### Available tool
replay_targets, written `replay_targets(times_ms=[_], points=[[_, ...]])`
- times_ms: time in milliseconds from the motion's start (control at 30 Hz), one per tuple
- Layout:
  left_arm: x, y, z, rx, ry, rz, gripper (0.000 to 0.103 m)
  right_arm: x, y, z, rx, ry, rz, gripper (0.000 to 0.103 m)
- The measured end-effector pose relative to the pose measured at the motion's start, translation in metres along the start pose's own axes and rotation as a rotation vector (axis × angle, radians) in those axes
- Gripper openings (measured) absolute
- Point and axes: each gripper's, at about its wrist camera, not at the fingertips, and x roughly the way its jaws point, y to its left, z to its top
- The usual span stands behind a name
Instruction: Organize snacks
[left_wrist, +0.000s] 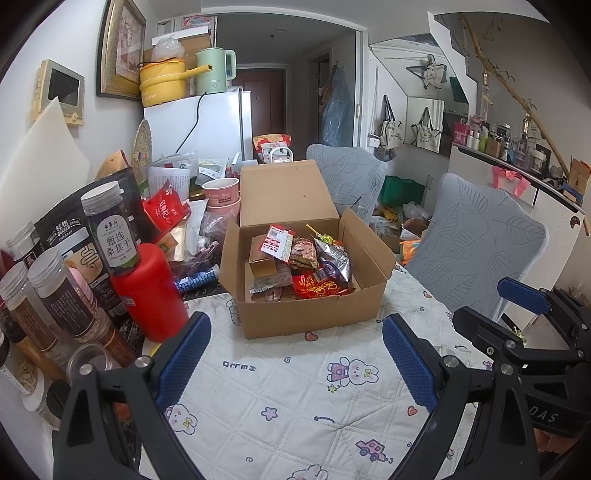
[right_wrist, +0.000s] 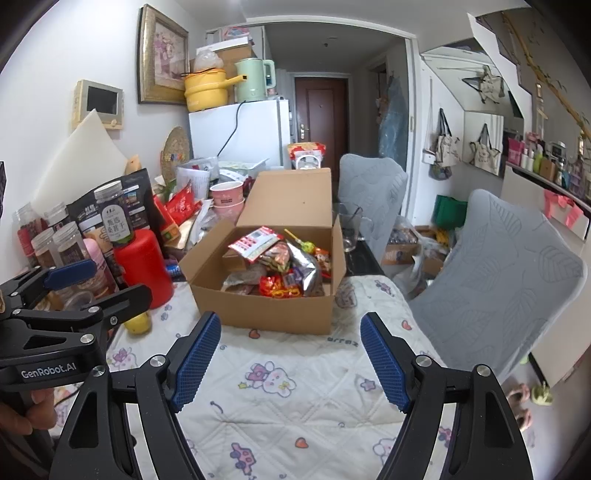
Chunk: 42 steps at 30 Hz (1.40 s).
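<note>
Left tool (left_wrist: 295, 365) is hovering nearest the lens, fingers spread, pinching nothing, over the quilted cloth (left_wrist: 303, 398) covering the worktop. Right tool (right_wrist: 291, 358) is hanging beside it, likewise spread and empty. Cardboard box (left_wrist: 295, 314) is sitting open just beyond both, lid standing up, snack packets (left_wrist: 306, 262) piling inside. Red bottle (left_wrist: 151, 291) and jars (left_wrist: 62, 291) are crowding the box's left.

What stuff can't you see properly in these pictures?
- Snacks at the bottom of the cardboard box: buried under the top packets, both views.
- Small yellow thing: half hidden behind the left tool, right wrist view.
- Jars at the left edge: cut off, left wrist view.
- Countertop bottles: too small.
</note>
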Motion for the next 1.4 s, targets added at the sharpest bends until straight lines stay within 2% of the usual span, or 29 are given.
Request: replay_targets(times_ms=[600, 1133, 1400], points=[[-0.002, -0.007, -0.004, 0.004, 0.016, 0.006, 0.096, -0.002, 0.0, -0.001, 0.0, 0.001, 0.0, 0.079], [-0.002, -0.009, 0.0, 0.004, 0.015, 0.005, 0.096, -0.001, -0.025, -0.005, 0.019, -0.001, -0.005, 0.079], [-0.003, -0.01, 0.002, 0.01, 0.018, 0.006, 0.096, 0.0, -0.025, -0.006, 0.02, 0.0, -0.008, 0.079]])
